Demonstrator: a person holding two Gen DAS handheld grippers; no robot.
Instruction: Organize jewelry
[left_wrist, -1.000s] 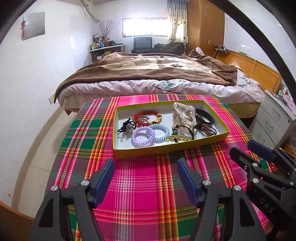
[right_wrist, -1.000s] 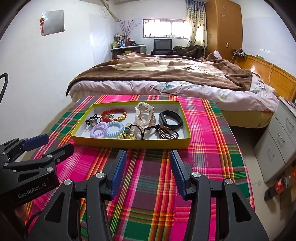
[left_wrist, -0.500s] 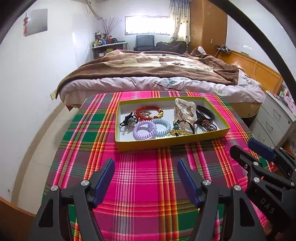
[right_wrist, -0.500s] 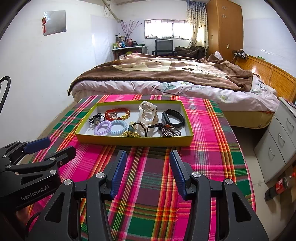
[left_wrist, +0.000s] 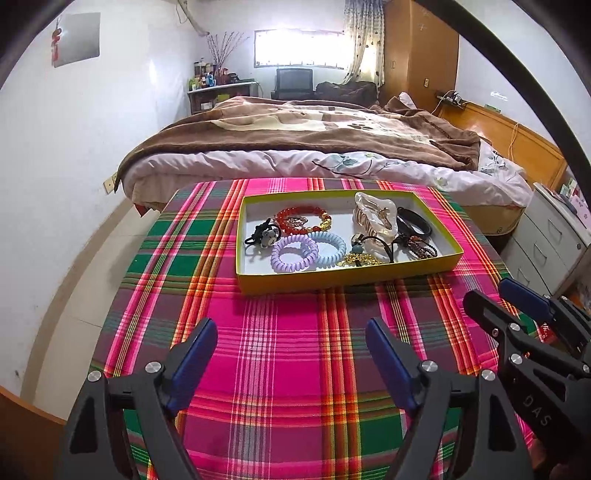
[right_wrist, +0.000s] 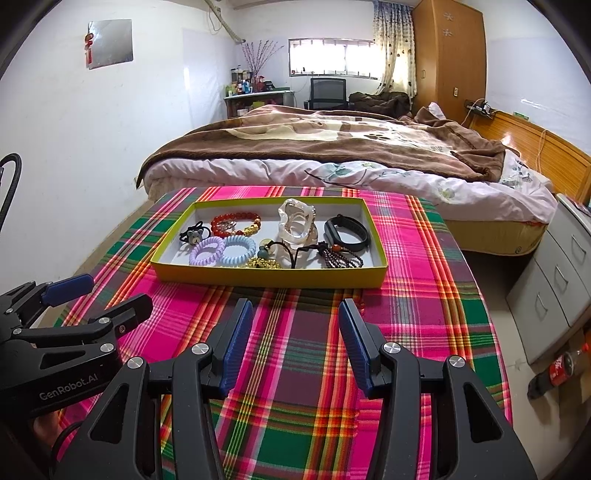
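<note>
The yellow tray sat on the far half of the plaid tablecloth, crowded with jewelry: a red bead bracelet, purple coil tie touching a blue coil tie, a clear claw clip, a black band. Short of it, the left gripper had just been spreading its jaws, nothing between them. The right gripper hung beside it, jaws apart and empty.

- A flat yellow cardboard tray sits on the far part of the table.
- On its left lie a red bead bracelet and purple and blue coil hair ties, touching.
- On its right lies a black band.
</note>
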